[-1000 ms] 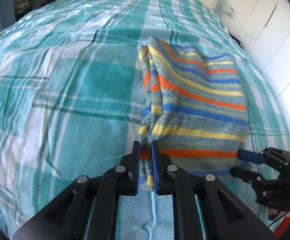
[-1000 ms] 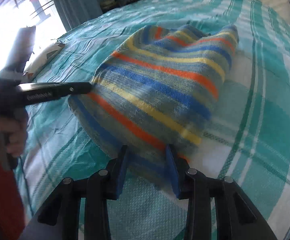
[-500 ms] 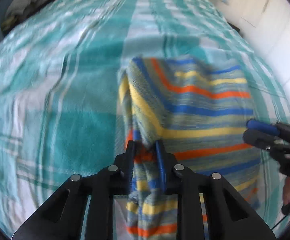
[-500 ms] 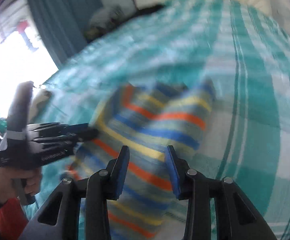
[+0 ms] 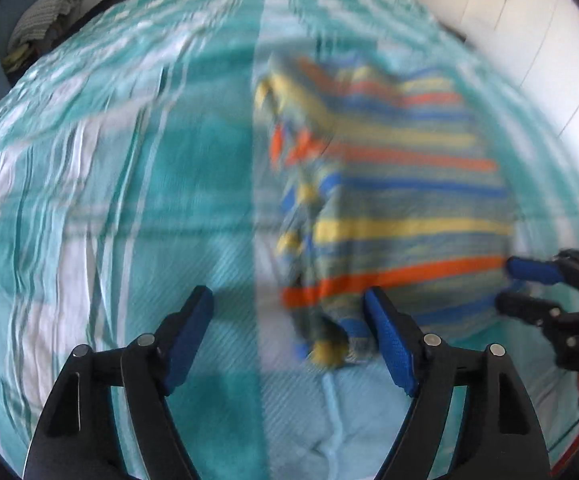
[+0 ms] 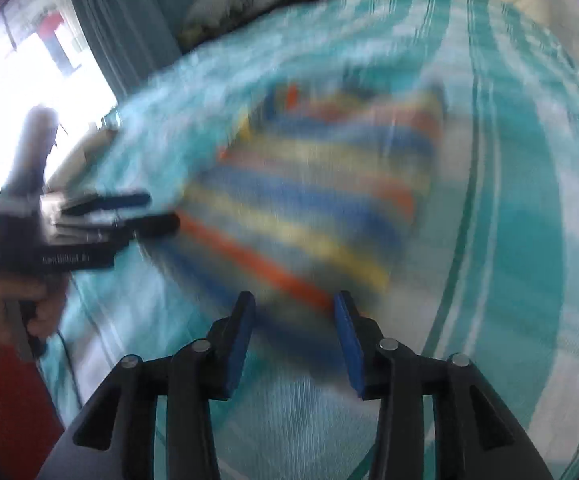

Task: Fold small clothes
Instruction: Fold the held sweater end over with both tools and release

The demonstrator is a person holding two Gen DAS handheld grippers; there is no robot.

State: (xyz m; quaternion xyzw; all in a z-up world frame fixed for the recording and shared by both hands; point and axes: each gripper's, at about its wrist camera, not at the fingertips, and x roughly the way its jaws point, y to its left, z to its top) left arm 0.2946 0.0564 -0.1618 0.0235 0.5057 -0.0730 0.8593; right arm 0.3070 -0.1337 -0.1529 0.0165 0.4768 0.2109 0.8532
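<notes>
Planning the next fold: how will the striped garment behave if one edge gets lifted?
The striped garment is probably floppy: its left edge is bunched into soft wrinkles. Likely light, since it is small and lies in thin layers. It may drag rather than slide on the textured plaid bedspread.

Motion blur smears the striped garment (image 6: 309, 216) and plaid bedspread (image 5: 89, 200), hiding fold edges.

The right gripper (image 6: 294, 320), jaws apart, hovers at the near edge of a blurred striped garment (image 6: 313, 208) lying on the checked bed (image 6: 529, 200).
</notes>
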